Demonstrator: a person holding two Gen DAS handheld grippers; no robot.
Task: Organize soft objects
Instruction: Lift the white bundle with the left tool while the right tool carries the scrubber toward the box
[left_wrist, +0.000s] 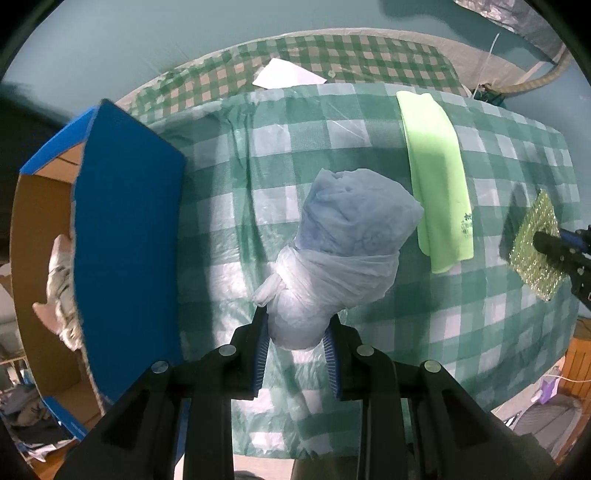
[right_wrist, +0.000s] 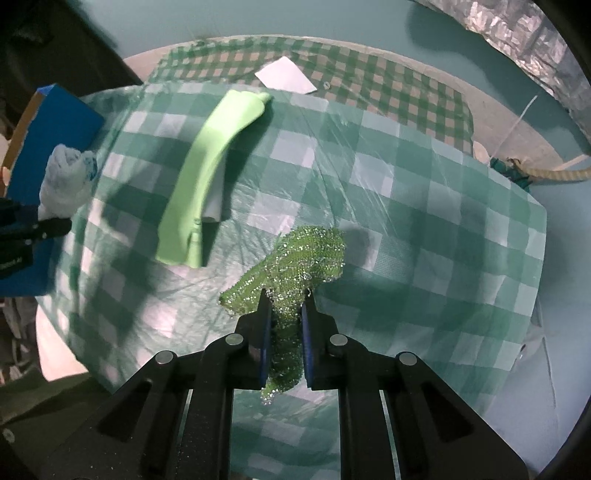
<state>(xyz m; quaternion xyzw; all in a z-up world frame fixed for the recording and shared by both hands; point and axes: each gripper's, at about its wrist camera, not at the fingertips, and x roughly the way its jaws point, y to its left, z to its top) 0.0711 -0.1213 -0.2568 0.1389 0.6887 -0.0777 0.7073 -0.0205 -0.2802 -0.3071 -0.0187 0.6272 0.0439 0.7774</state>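
My left gripper (left_wrist: 297, 325) is shut on a pale blue bundle wrapped in a knotted white plastic bag (left_wrist: 343, 251), held above the green checked tablecloth (left_wrist: 258, 155). My right gripper (right_wrist: 287, 306) is shut on a glittery green scrubbing cloth (right_wrist: 299, 258), which hangs crumpled between its blue pads (right_wrist: 306, 332) over the table. The left wrist view shows that cloth (left_wrist: 535, 243) and the right gripper at the far right. A folded light green cloth (left_wrist: 436, 173) lies flat on the table; the right wrist view shows this cloth (right_wrist: 207, 173) at upper left, and the bagged bundle (right_wrist: 66, 181) at the left edge.
An open cardboard box with blue outer walls (left_wrist: 125, 236) stands at the table's left edge, with a pale soft item (left_wrist: 61, 291) inside. A white sheet of paper (left_wrist: 288, 74) lies on a second checked cloth at the far side. A rope (right_wrist: 554, 173) runs beyond the right corner.
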